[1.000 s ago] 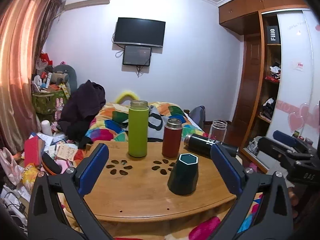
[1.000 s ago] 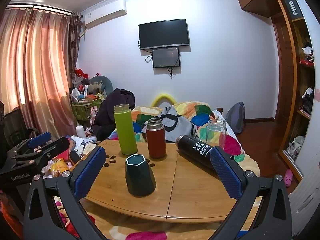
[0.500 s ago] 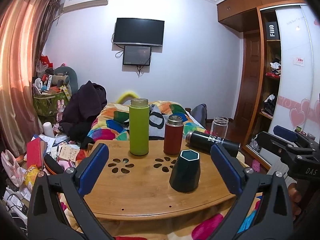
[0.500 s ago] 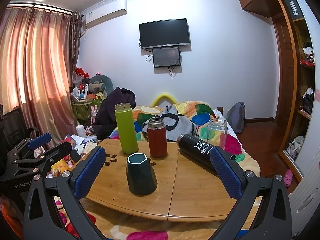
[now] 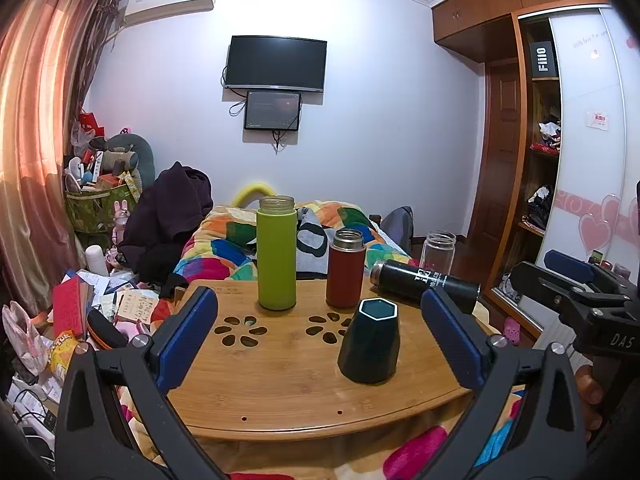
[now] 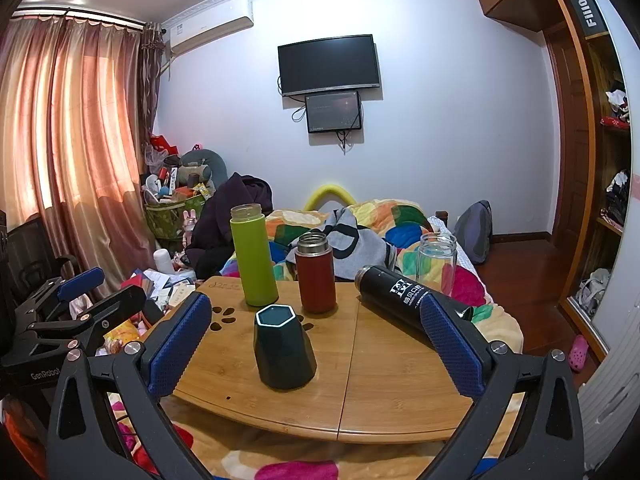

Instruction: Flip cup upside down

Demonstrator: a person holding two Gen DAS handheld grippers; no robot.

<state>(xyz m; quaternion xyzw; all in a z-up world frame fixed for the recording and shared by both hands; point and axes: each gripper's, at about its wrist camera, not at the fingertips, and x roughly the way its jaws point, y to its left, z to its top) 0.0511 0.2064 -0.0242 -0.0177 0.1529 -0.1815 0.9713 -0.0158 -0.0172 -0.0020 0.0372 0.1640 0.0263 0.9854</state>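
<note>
Showing "Fiio" on a black box (image 5: 542,60) in the wardrobe, "GenRobot" on the left gripper (image 6: 60,312), "DAS" on the right gripper (image 5: 592,312).

glass jar (image 6: 437,262) base behind black flask (image 6: 404,294), claw handles cropped

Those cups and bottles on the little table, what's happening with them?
A person holds two grippers, the left gripper and right gripper, both open and empty, held off the near edge of the wooden table. Nothing is being touched yet. The dark green cup stands nearest, ahead of a green bottle, a red bottle and a black bottle lying on its side.
</note>
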